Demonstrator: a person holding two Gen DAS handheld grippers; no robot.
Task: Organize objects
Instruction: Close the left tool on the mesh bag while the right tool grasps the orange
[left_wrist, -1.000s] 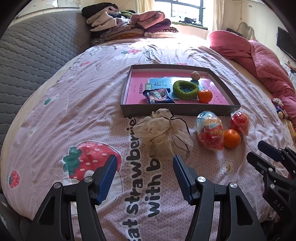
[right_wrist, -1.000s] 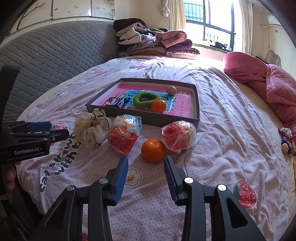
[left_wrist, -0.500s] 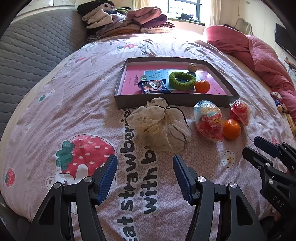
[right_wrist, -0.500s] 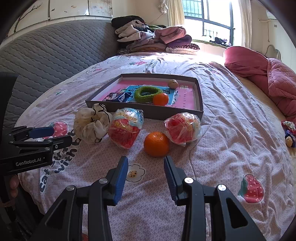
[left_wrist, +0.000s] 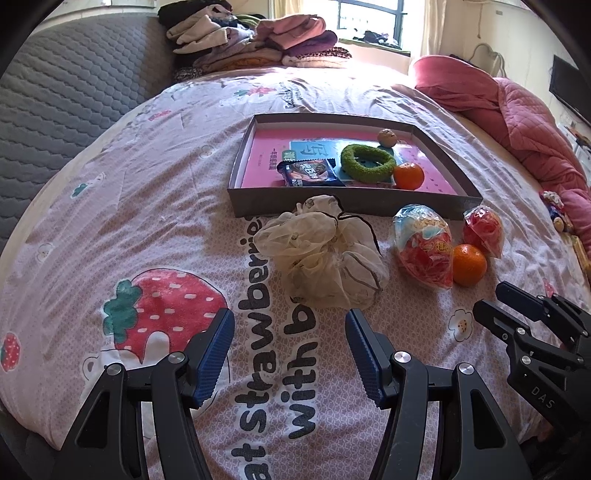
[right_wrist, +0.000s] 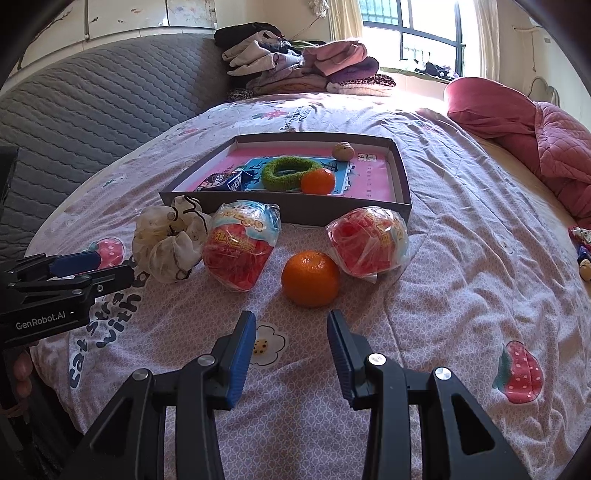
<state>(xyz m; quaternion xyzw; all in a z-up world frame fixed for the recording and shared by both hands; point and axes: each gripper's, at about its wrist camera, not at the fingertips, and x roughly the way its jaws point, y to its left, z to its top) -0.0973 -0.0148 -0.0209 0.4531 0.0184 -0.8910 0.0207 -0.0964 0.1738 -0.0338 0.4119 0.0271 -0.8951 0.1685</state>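
Observation:
A grey shallow box (left_wrist: 332, 201) (right_wrist: 288, 210) on the bed holds a snack packet (left_wrist: 310, 172), a green ring (left_wrist: 367, 158), an orange (left_wrist: 408, 175) and a small brown ball (left_wrist: 387, 137). In front of it lie a cream mesh pouch (left_wrist: 325, 254) (right_wrist: 168, 243), two wrapped red snack bags (left_wrist: 424, 245) (right_wrist: 369, 240) and a loose orange (right_wrist: 310, 278) (left_wrist: 469, 264). My left gripper (left_wrist: 288, 332) is open and empty just short of the pouch. My right gripper (right_wrist: 291, 332) is open and empty just short of the loose orange.
The bed has a pink strawberry-print sheet (left_wrist: 147, 221). A grey quilted headboard (right_wrist: 92, 103) is at the left, folded clothes (right_wrist: 295, 70) at the back, a pink quilt (right_wrist: 535, 129) at the right. Small toys (right_wrist: 583, 251) lie at the right edge.
Both grippers have moved forward over the bed, toward the pouch and the loose orange. Both stay open. No object has moved.

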